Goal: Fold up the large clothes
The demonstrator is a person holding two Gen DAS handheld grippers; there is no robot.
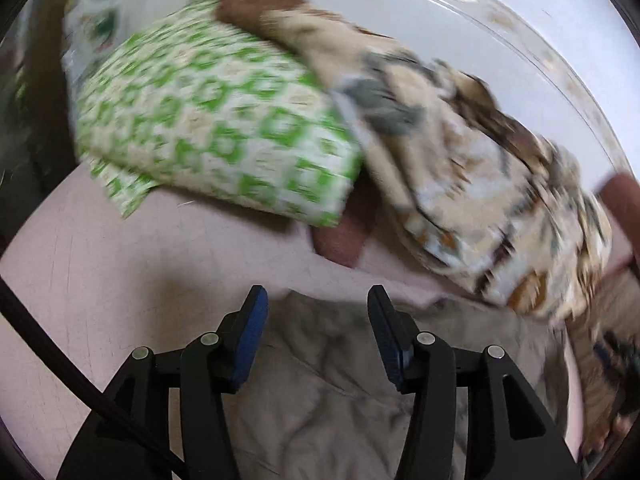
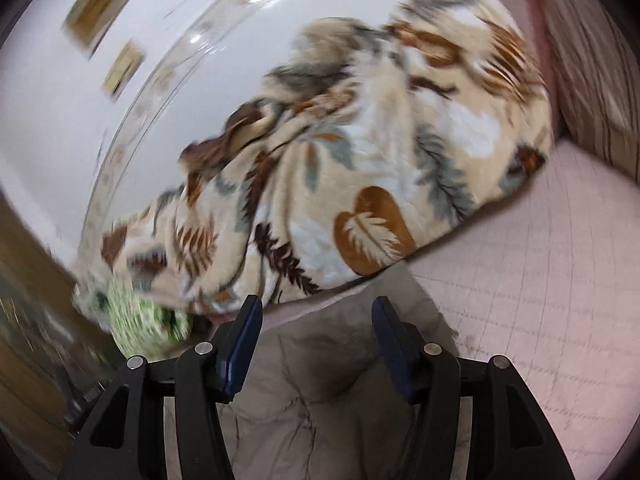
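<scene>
Two grippers hang spread and empty over a pink quilted bed (image 2: 540,280), each with the grey-beige garment (image 1: 320,392) lying directly below and between its blue pads. Seen from the left gripper (image 1: 318,304), the cloth fills the lower centre of the frame and runs toward the lower right; from the right gripper (image 2: 318,314), it spreads from the lower centre toward the bottom edge. Neither pair of pads presses the fabric. Both hands appear about equally near it, and the garment's long axis cannot be told. Behind lie a green-patterned pillow (image 1: 216,120) at upper left and a leaf-print fleece blanket (image 2: 360,152). No brand, label or legible writing shows; motion blur softens both views.
</scene>
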